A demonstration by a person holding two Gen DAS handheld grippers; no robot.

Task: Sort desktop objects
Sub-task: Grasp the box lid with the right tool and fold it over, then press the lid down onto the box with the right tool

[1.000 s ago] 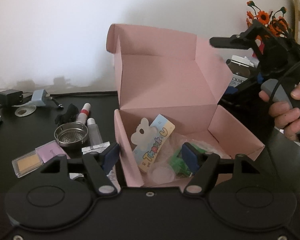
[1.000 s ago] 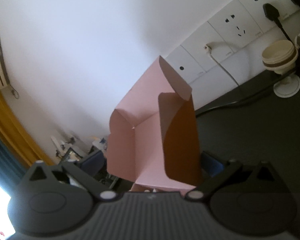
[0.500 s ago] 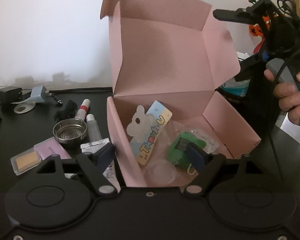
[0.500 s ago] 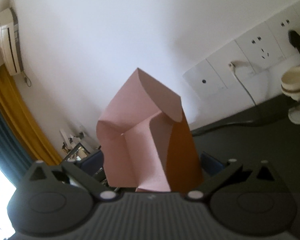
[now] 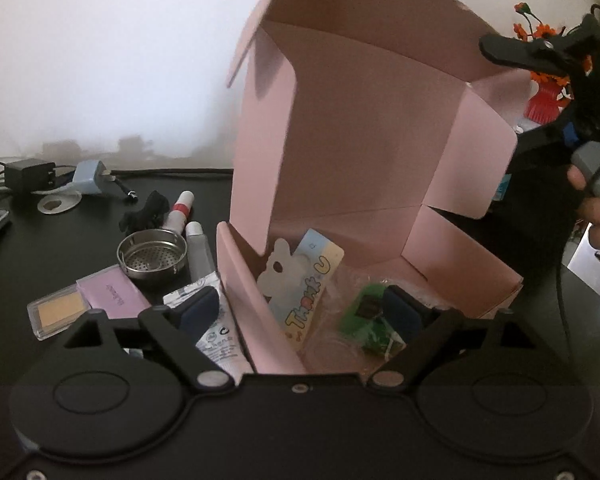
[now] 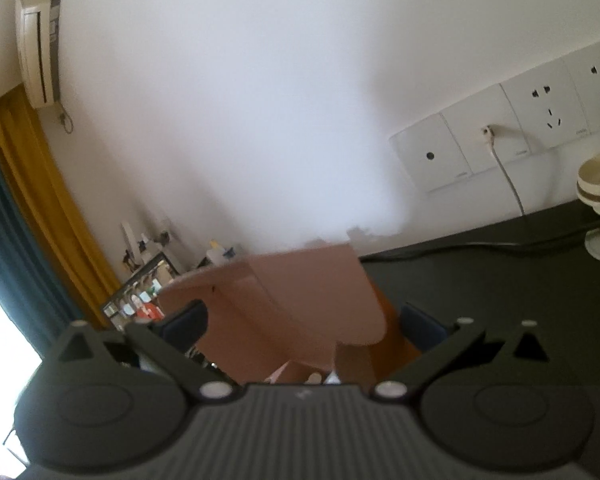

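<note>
Partly sorted. Pink box (image 5: 364, 152) stands open mid-tabletop (image 5: 80, 216), lid upright. Inside we've got a thank-you card (image 5: 308, 300), a green packet (image 5: 366, 320) and a clear bag. Not yet boxed, left of it: white tube (image 5: 212, 328), strainer (image 5: 152, 258), two small bottles (image 5: 184, 210), purple case (image 5: 112, 292), clear compact (image 5: 58, 312). Our left claw (image 5: 300, 312) has just been opening; it's wide and straddles the box's near-left wall, gripping nothing. Right claw (image 6: 300, 320) is wide around the lid flap, pads apparently clear of it.
</note>
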